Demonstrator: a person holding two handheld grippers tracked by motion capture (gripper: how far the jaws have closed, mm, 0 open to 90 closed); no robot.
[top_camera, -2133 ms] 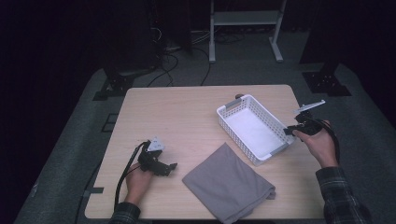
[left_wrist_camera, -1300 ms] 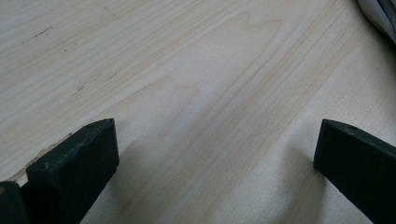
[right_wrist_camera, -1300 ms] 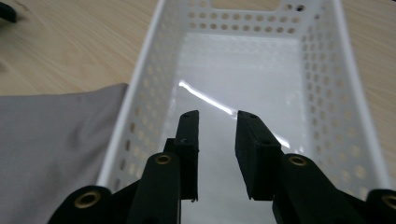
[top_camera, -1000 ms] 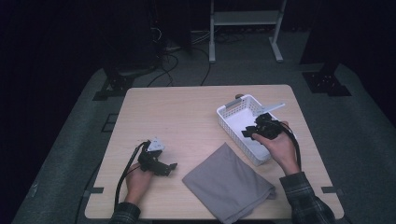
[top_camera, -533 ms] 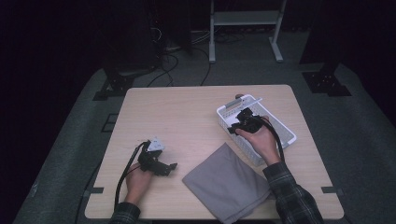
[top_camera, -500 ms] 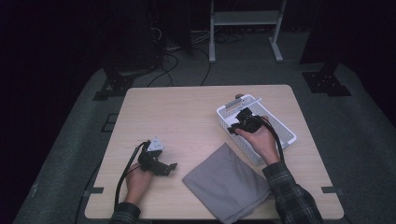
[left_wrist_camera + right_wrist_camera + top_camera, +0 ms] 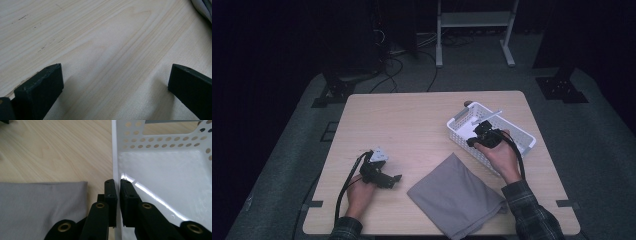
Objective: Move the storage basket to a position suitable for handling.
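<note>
A white perforated basket (image 7: 523, 136) stands at the table's right, and a grey cloth (image 7: 454, 196) lies flat in front of it. My right gripper (image 7: 471, 142) reaches over the basket's near-left wall. In the right gripper view its jaws have just been closing and now pinch that thin white wall (image 7: 115, 157) at the right gripper (image 7: 118, 187), with the cloth (image 7: 37, 207) to the left. My left gripper (image 7: 397, 178) rests on the table at the front left, pointing toward the cloth. In the left gripper view the left gripper (image 7: 115, 82) is open over bare wood.
The wooden table (image 7: 412, 120) is bare across its back and left. The basket (image 7: 162, 185) has nothing on its floor. A corner of the cloth (image 7: 203, 8) lies ahead of the left gripper. A metal stand (image 7: 472, 30) and cables sit on the dark floor beyond.
The right hand came from the basket's right side across to its near-left wall, and its jaws closed on that wall. The left hand stayed put.
</note>
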